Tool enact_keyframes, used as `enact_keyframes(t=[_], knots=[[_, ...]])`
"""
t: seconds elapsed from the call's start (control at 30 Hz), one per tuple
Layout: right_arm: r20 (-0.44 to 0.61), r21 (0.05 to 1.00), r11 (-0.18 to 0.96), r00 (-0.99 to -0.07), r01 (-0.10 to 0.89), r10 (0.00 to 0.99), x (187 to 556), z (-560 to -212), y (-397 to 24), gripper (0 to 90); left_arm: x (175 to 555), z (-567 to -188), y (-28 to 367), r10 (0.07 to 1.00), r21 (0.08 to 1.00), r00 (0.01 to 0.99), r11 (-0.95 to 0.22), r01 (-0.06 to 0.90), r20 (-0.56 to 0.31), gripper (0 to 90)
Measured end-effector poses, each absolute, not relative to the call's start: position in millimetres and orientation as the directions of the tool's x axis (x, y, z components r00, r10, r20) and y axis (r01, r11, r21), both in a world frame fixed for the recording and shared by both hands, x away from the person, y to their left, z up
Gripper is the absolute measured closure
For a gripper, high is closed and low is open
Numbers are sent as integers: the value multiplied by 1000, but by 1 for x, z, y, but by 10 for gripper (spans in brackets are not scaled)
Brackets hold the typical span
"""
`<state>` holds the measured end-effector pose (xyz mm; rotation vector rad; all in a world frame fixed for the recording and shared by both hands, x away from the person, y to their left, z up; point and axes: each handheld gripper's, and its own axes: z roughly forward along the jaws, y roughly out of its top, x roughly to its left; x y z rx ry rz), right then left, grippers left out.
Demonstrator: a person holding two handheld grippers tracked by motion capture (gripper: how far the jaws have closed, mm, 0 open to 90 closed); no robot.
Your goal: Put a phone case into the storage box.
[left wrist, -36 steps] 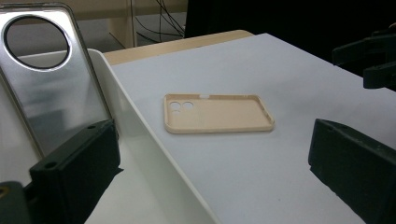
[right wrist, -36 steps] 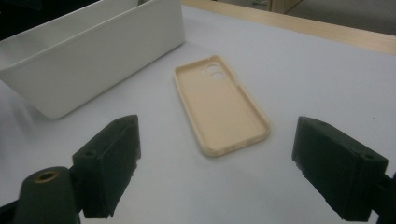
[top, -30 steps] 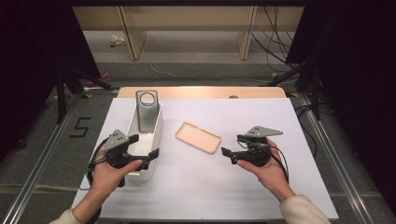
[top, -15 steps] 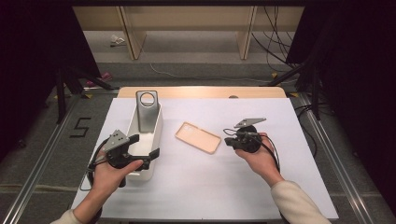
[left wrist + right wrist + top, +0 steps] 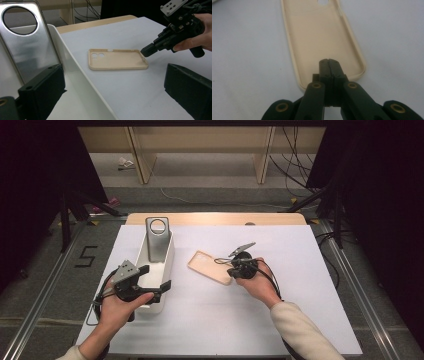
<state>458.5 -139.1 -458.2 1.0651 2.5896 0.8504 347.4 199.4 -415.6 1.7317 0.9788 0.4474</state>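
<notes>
A beige phone case [image 5: 210, 266] [image 5: 116, 59] [image 5: 319, 32] lies hollow side up on the white sheet. My right gripper [image 5: 231, 270] [image 5: 146, 52] [image 5: 329, 61] is shut, jaws pressed together with nothing between them. Its tip hangs just over the case's near end. A silver phone case [image 5: 157, 240] [image 5: 27, 42] with a big round hole leans upright in the white tray [image 5: 170, 255] [image 5: 72, 67]. My left gripper [image 5: 156, 276] [image 5: 113, 72] is open and wide. It straddles the tray's right wall, one jaw inside and one over the sheet.
The white sheet [image 5: 300, 285] covers the table, with a wooden edge [image 5: 215, 218] at the back. Metal rails run along both sides. On the floor are a "5" mark [image 5: 87, 255] at the left and cables behind the table.
My right gripper has moved left and forward to the beige case's near end, and its jaws have come together. The left hand has stayed in place.
</notes>
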Motion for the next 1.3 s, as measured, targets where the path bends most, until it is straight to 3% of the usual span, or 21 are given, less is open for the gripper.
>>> enact_keyframes(t=[0.8,1.3], knots=[[14,471,653,-745,594,667,459,-466,-117,900,347,-417,198,785,909,598,-119,399,-159,34],[47,449,667,-761,595,648,453,-466,-104,900,347,-416,197,783,910,602,-121,397,-158,36]])
